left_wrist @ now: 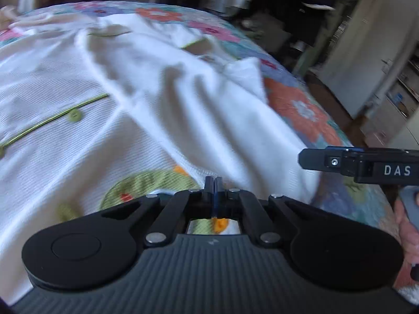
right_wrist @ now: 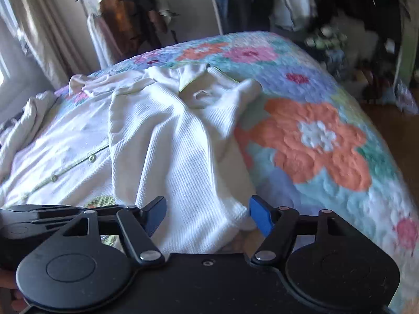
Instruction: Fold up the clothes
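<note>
White shirt [right_wrist: 162, 141] lies across the middle of the flowered quilt [right_wrist: 322, 141], one side panel already thrown over its green-buttoned front, so we judge a lengthwise fold is in hand. Our left gripper [left_wrist: 213, 183] is pressed together low in its frame, though we cannot tell if cloth is caught, while our right gripper [right_wrist: 208, 216] stands spread astride the hem; next we need a firm pinch there. Only the left view shows the embroidered green patch [left_wrist: 149, 185]
</note>
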{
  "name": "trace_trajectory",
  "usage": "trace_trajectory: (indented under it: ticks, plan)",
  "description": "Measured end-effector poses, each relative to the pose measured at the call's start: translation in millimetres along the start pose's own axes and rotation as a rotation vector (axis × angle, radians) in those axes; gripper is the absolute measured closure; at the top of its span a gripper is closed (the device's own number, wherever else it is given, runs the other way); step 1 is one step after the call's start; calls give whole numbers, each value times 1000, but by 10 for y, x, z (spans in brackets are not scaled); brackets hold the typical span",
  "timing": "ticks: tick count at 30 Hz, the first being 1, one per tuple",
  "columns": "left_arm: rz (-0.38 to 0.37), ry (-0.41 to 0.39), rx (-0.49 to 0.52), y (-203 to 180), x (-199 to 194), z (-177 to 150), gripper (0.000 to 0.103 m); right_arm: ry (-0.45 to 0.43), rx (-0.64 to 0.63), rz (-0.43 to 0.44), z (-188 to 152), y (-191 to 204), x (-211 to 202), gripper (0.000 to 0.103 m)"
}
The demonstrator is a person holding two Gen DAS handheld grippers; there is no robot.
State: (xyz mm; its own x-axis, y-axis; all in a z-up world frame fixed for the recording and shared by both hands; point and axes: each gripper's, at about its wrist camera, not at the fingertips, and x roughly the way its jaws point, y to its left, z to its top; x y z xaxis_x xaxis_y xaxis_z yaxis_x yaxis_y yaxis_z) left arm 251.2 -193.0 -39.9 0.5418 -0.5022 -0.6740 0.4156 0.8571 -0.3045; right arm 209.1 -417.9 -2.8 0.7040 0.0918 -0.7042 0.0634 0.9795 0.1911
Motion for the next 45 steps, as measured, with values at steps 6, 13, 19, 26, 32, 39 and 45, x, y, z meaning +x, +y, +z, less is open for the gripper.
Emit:
trace_trajectory:
  ticks: [6, 13, 19, 26, 32, 39, 45]
  plan:
    - [49, -9, -58, 199, -245, -131, 103, -29, 293, -36, -22, -497, -19, 29]
    - [-72, 20, -74, 7, -193, -170, 100, 6, 508, 72, -49, -1031, 241, 71]
    - [-124, 55, -157, 70, -61, -148, 95, 33, 500, 193, -24, -1025, 468, 64]
    - [-105, 80, -153, 79, 30, -157, 93, 65, 374, 213, 145, -886, 947, 87]
    - [-64, 75, -112, 12, -55, -102, 93, -50, 147, 39, 181, -570, 380, 101]
    - [-69, 111, -81, -123, 15, -190, 93, -35, 196, -30, 65, -682, 313, 102]
    - [-78, 100, -64, -153, -62, -140, 79, -2, 297, -11, 15, -880, 485, 102]
